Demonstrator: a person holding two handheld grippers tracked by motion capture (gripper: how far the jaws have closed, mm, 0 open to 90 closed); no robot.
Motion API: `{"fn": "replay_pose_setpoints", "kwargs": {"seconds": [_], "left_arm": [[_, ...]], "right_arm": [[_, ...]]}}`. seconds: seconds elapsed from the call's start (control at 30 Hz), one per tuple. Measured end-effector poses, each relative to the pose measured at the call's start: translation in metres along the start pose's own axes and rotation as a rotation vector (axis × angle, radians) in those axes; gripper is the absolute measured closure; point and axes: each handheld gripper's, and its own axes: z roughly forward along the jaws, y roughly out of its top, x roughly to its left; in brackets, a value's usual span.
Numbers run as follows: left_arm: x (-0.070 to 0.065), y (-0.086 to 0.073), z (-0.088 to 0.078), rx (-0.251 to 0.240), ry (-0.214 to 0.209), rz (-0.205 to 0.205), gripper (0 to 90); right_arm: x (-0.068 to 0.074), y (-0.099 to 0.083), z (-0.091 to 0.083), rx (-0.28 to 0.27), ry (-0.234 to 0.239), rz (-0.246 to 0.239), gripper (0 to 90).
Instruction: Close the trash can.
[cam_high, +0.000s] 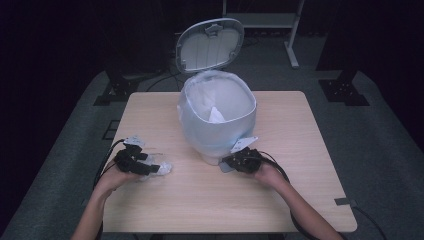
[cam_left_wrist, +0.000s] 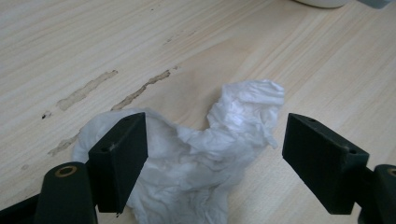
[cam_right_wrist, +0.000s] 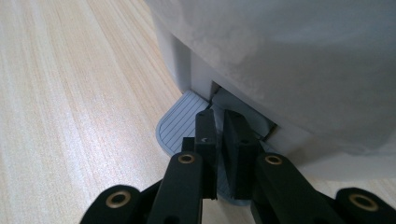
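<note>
Your left gripper (cam_left_wrist: 212, 154) has its jaws spread wide around the crumpled tissue (cam_left_wrist: 201, 154), lying near the table's (cam_high: 200, 200) front-left edge. Your right gripper (cam_right_wrist: 219, 140) is closed, pressing the pedal (cam_right_wrist: 180, 123) of the lined bin (cam_high: 217, 117) at centre, lid (cam_high: 210, 45) up.

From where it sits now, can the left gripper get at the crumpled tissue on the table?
Probably yes: the left gripper has its jaws open on either side of the crumpled tissue, and nothing lies between them on the table.
</note>
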Motion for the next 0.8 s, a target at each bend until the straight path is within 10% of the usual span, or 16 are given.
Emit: {"fn": "replay_pose_setpoints", "kwargs": {"seconds": [0.8], "left_arm": [[0.005, -0.011, 0.013, 0.038, 0.02, -0.003, 27.2]], "right_arm": [[0.0, 0.0, 0.0, 0.0, 0.002, 0.0, 84.0]]}}
